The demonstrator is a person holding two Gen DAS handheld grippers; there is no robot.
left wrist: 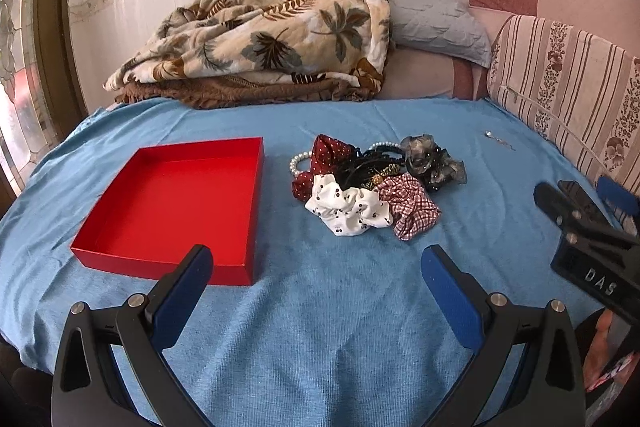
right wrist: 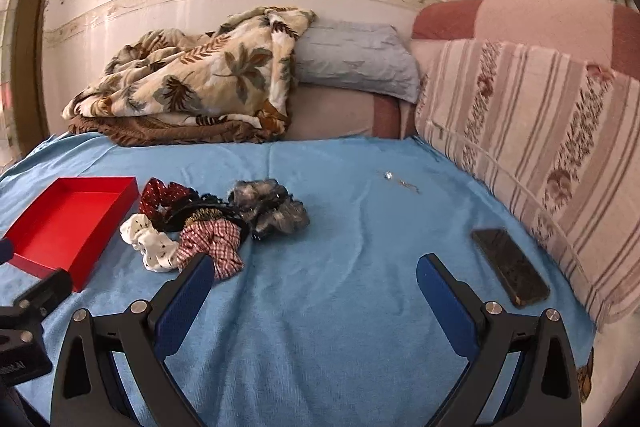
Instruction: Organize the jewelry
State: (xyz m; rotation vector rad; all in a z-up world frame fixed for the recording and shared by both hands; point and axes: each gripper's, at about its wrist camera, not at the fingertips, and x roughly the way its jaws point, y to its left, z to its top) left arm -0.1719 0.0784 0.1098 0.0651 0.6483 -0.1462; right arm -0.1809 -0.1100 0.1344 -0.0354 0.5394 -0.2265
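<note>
An empty red box [left wrist: 176, 203] lies on the blue bedspread, left of a pile of hair accessories [left wrist: 372, 183]: a white cherry-print scrunchie [left wrist: 348, 207], a red checked scrunchie [left wrist: 408, 207], a dark red dotted one [left wrist: 324, 155], a grey gauze one [left wrist: 432, 163], black bands and a pearl bracelet [left wrist: 298, 163]. A small silver chain [left wrist: 498, 141] lies apart, far right. My left gripper [left wrist: 316, 267] is open and empty, in front of the box and pile. My right gripper [right wrist: 314, 277] is open and empty, right of the pile [right wrist: 212, 223] and the box [right wrist: 68, 223].
A black phone [right wrist: 510, 267] lies on the bedspread by the striped cushion [right wrist: 540, 147] at the right. A folded leaf-print blanket [left wrist: 260, 39] and a grey pillow [left wrist: 436, 23] lie at the back against the wall.
</note>
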